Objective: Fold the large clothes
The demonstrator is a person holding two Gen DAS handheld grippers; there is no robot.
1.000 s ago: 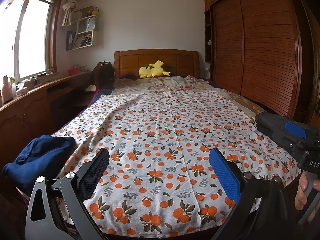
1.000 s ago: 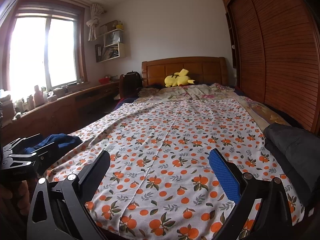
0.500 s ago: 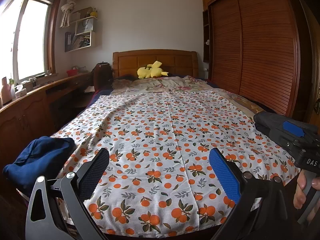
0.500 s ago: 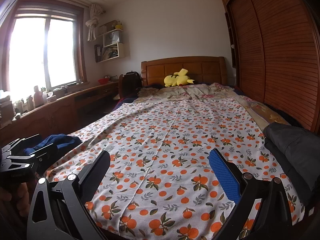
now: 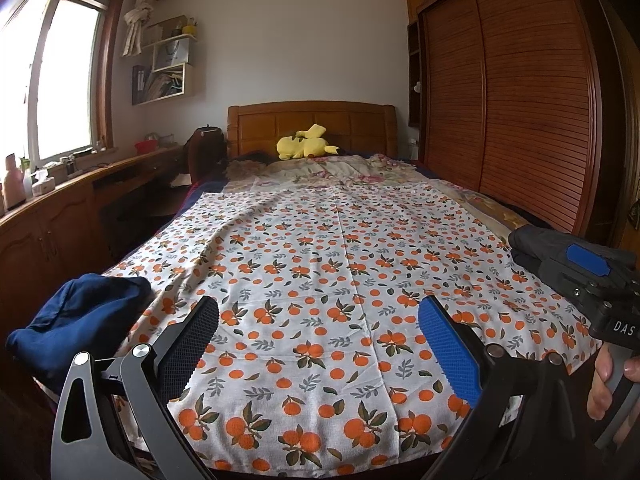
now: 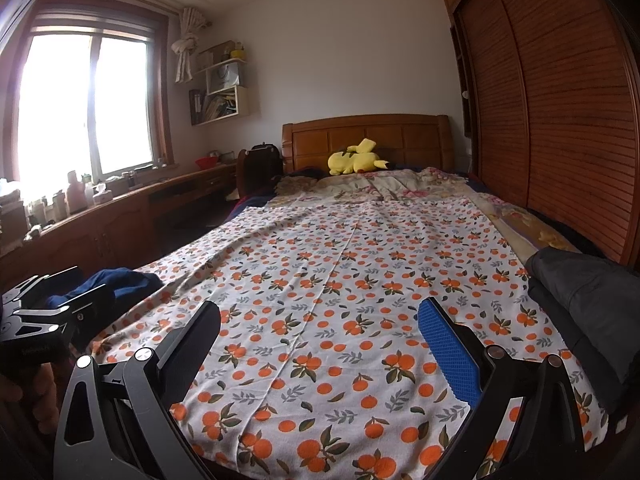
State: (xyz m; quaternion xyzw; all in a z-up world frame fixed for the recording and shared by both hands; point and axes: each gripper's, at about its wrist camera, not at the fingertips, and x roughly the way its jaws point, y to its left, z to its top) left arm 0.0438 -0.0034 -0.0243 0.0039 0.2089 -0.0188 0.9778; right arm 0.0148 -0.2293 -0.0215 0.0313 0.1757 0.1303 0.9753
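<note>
A crumpled navy garment [image 5: 76, 320] lies at the bed's near left corner; the right wrist view shows it too [image 6: 116, 282]. A dark grey garment [image 6: 592, 300] lies folded at the near right edge, also seen in the left wrist view [image 5: 536, 240]. Both rest on a white sheet printed with oranges [image 5: 332, 264]. My left gripper [image 5: 318, 344] hovers open above the foot of the bed, nothing between its fingers. My right gripper [image 6: 320, 344] is open and empty too, beside the left one; its body [image 5: 592, 276] shows at the right of the left wrist view.
A wooden headboard [image 5: 312, 124] with a yellow plush toy [image 5: 304, 146] stands at the far end. A slatted wooden wardrobe [image 5: 520, 112] lines the right side. A wooden desk counter [image 5: 60, 208] with bottles runs under the window on the left.
Both grippers have shifted only slightly over the foot of the bed and stay open. The garments have not moved.
</note>
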